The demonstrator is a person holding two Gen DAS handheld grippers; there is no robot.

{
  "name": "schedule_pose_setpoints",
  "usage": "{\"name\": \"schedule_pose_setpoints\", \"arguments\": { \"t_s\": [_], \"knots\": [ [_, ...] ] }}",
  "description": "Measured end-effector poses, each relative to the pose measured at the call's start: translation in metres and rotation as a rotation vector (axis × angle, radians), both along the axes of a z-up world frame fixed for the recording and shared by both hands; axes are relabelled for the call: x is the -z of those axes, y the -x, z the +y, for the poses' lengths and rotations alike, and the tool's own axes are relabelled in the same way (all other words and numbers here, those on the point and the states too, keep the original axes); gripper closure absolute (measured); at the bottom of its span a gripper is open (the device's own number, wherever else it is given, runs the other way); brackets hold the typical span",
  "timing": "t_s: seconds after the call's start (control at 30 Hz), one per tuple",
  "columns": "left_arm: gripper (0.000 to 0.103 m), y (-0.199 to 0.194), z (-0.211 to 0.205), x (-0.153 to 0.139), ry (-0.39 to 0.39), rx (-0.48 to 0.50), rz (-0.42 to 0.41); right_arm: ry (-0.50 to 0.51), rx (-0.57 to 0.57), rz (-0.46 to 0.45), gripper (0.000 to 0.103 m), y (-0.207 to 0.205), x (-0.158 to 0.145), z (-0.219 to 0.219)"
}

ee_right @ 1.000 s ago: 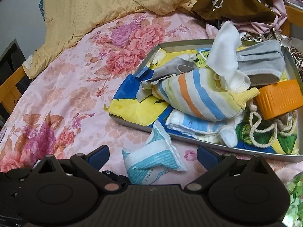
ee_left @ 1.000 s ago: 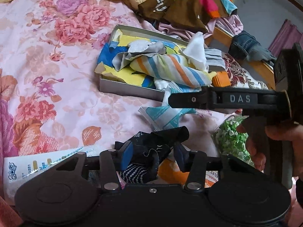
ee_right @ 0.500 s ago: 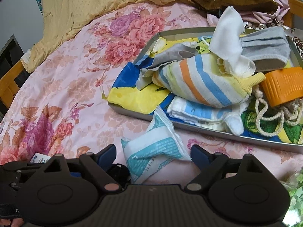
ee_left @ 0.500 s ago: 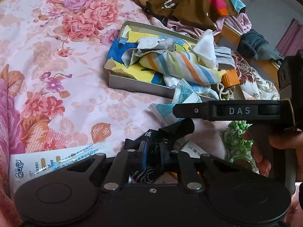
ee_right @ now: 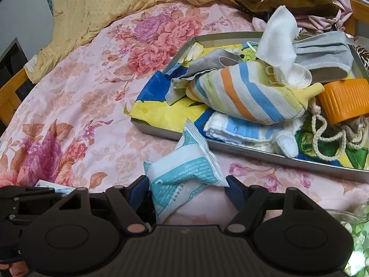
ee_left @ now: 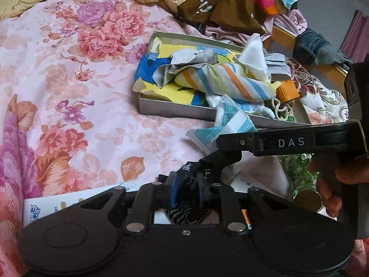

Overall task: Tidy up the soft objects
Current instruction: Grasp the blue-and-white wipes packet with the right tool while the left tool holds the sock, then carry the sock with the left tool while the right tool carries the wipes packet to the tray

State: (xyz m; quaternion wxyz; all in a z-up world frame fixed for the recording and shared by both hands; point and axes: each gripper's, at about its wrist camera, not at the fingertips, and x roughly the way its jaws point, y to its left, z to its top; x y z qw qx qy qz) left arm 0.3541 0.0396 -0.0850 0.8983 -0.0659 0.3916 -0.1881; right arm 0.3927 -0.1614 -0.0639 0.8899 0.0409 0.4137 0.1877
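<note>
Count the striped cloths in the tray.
2. A striped sock, orange, blue and yellow, lies on top of the pile in the tray. A blue-striped white cloth lies under it, by the tray's near wall. The pile may hide more.

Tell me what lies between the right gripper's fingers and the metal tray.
In the right wrist view, a white and teal packet lies on the floral bedspread, reaching from between the closing right gripper up to the tray.
</note>
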Motion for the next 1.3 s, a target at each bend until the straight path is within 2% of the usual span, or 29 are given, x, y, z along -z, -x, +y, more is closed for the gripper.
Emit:
{"name": "schedule_pose_setpoints", "arguments": {
  "t_s": [0.03,0.1,0.17,0.3,0.33,0.43,0.47,0.5,0.67,0.83,0.97,1.3],
  "knots": [
    [0.07,0.0,-0.002,0.0,-0.001,0.013,-0.006,-0.005,0.001,-0.002,0.027,0.0,0.0,0.0],
    [0.049,-0.004,-0.008,0.0,-0.045,0.037,-0.027,-0.02,0.007,-0.005,0.028,-0.001,-0.001,-0.001],
    [0.046,-0.01,-0.011,0.001,-0.079,0.059,-0.028,-0.039,0.019,-0.005,0.028,-0.003,-0.002,-0.003],
    [0.042,-0.021,-0.011,0.003,-0.074,0.088,0.01,-0.054,0.029,-0.021,0.029,-0.003,-0.004,-0.006],
    [0.044,-0.022,-0.012,0.003,-0.084,0.098,0.014,-0.056,0.031,-0.025,0.029,-0.003,-0.004,-0.007],
    [0.065,-0.023,-0.013,0.003,-0.121,0.141,0.021,-0.06,0.036,-0.029,0.029,-0.003,-0.004,-0.007],
    [0.081,-0.023,-0.012,0.004,-0.111,0.147,0.032,-0.06,0.035,-0.03,0.029,-0.003,-0.004,-0.007],
    [0.092,-0.024,-0.011,0.005,-0.1,0.146,0.048,-0.06,0.034,-0.03,0.029,-0.003,-0.004,-0.007],
    [0.099,-0.019,-0.005,0.004,-0.063,0.136,0.048,-0.056,0.031,-0.04,0.029,-0.001,-0.005,-0.007],
    [0.1,-0.016,0.003,0.0,0.004,0.067,0.022,-0.054,0.03,-0.065,0.03,0.001,-0.007,-0.007],
    [0.1,-0.009,0.01,-0.012,0.023,-0.01,-0.056,-0.064,0.032,-0.113,0.03,0.007,-0.011,-0.01],
    [0.1,0.004,0.026,-0.036,0.133,-0.18,-0.212,-0.073,0.033,-0.223,0.03,0.021,-0.023,-0.008]
  ]
}}
